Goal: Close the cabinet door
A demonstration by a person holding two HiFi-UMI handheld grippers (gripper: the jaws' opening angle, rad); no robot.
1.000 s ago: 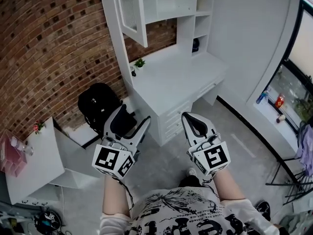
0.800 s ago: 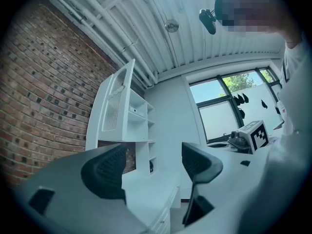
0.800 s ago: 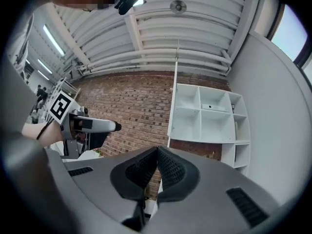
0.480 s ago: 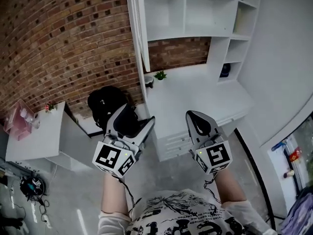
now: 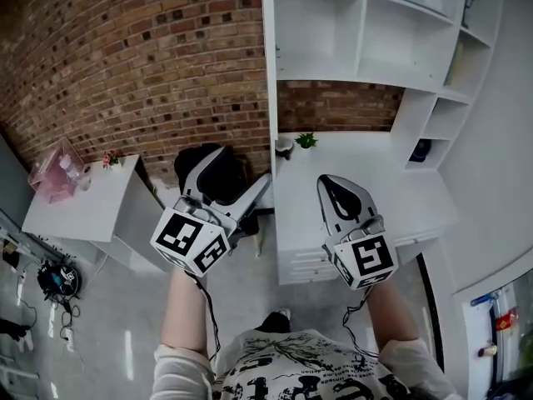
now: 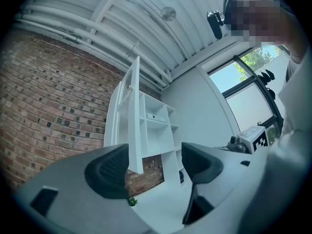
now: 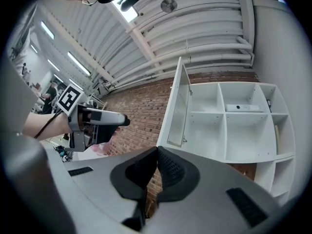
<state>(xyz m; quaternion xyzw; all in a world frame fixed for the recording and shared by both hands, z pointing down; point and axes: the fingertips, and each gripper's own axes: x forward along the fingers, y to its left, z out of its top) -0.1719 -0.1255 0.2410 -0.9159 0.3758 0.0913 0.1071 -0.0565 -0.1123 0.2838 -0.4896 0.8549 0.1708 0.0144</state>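
The white cabinet door (image 5: 271, 73) stands swung out from the white shelf unit (image 5: 366, 32) and shows edge-on in the head view. It hangs above and beyond my left gripper (image 5: 241, 175), which is open and holds nothing. My right gripper (image 5: 335, 188) is shut and empty, over the white desk (image 5: 366, 190). In the left gripper view the door (image 6: 134, 121) rises between the parted jaws of the left gripper (image 6: 153, 167), still far off. The right gripper view shows the slatted door (image 7: 178, 106) beyond the closed right gripper (image 7: 157, 172).
A small potted plant (image 5: 306, 140) and a cup sit at the back of the desk. A black bag (image 5: 218, 173) lies on the floor by the brick wall (image 5: 150, 57). A white side table (image 5: 83, 207) with a pink box (image 5: 57, 169) stands to the left.
The view has swung left and up, so the shelf unit and door now sit straight ahead and nearer. Both grippers rose slightly; their states are unchanged.
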